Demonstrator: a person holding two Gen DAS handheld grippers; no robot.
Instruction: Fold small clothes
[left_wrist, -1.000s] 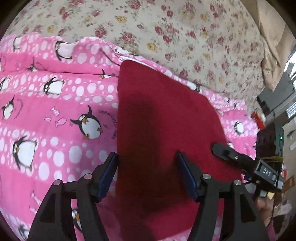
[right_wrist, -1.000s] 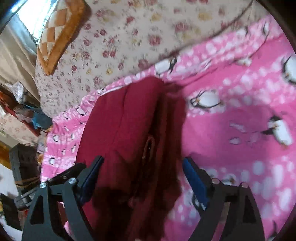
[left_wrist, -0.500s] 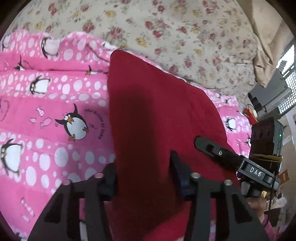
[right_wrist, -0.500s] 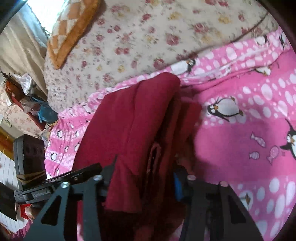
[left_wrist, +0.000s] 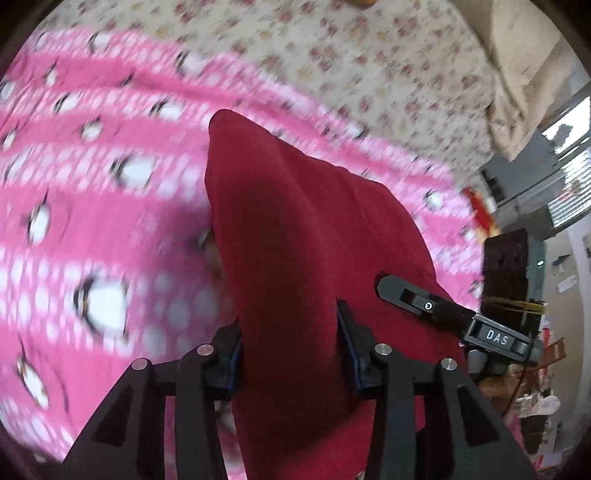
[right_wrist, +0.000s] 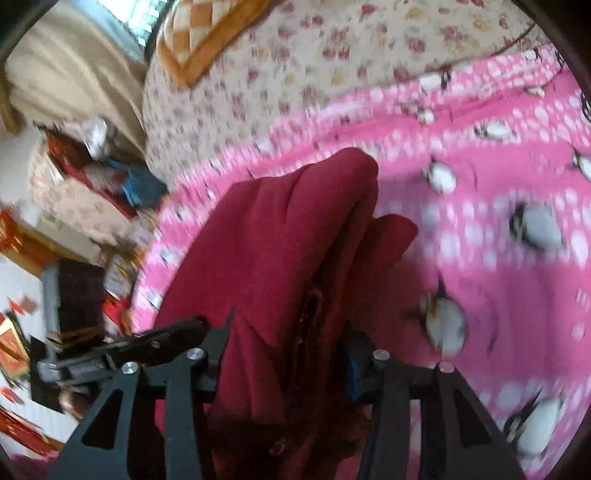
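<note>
A dark red garment (left_wrist: 295, 221) hangs bunched and lifted off the pink penguin blanket (left_wrist: 110, 221). My left gripper (left_wrist: 290, 332) is shut on its near edge, with cloth pressed between both blue pads. In the right wrist view the same garment (right_wrist: 280, 236) shows thick folded layers clamped in my right gripper (right_wrist: 288, 339); its jaws are opening slightly while the pads still press on the cloth. The two grippers sit side by side on the same edge. Each shows in the other's view: the right gripper (left_wrist: 424, 306) and the left gripper (right_wrist: 159, 343).
The pink blanket (right_wrist: 498, 258) lies over a floral bedspread (left_wrist: 332, 55) (right_wrist: 295, 74). A checked orange pillow (right_wrist: 192, 40) rests at the far side. Beyond the bed's edge stand a dark box (left_wrist: 506, 266) and piled clutter (right_wrist: 92, 177).
Both grippers closed on the flat red garment and lifted it. It now hangs gathered between the jaws, and the blanket below is blurred from the motion.
</note>
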